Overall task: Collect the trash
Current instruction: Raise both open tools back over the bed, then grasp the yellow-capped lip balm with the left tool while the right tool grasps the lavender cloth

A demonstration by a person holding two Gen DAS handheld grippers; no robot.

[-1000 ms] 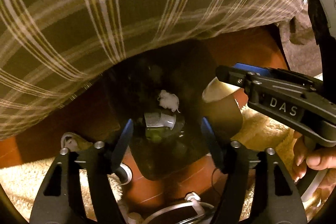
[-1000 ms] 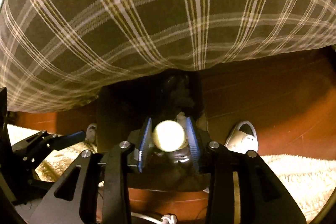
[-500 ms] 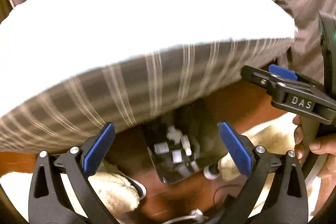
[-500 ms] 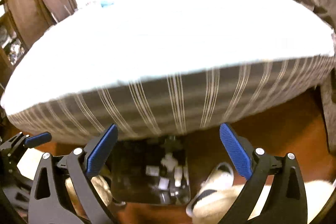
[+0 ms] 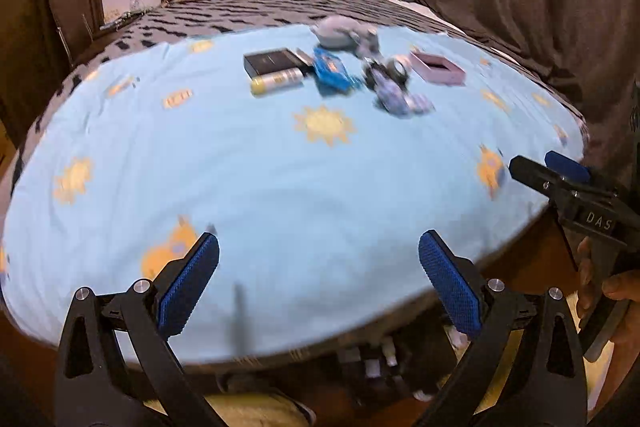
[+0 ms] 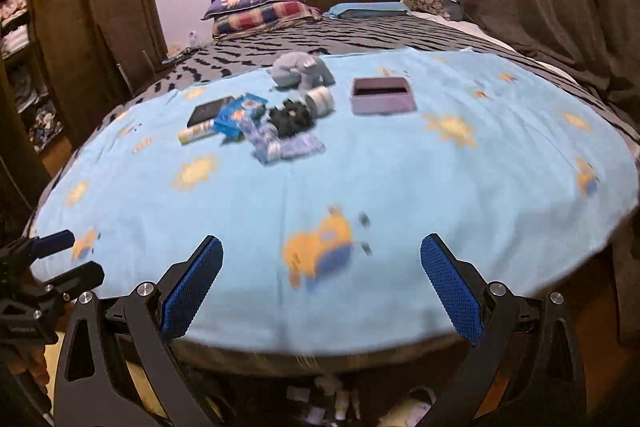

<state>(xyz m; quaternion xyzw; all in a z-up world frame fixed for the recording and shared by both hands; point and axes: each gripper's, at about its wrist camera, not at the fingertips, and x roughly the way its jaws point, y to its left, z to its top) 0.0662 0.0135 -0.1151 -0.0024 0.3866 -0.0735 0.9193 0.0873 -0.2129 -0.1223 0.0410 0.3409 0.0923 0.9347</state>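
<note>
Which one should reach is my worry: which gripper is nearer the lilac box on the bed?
Right, probably. The lilac box lies almost straight ahead of the right gripper; from the left gripper it sits ahead and off to the right.

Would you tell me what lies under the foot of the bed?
A dark bin with small pale items pokes out below the bed; the mattress edge hides its far part.

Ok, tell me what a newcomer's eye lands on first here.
The cluster of small items in the middle of the light blue blanket on the bed draws the eye first, with a pink box to its right. Nearer, both the left gripper and the right gripper gape wide and empty.
</note>
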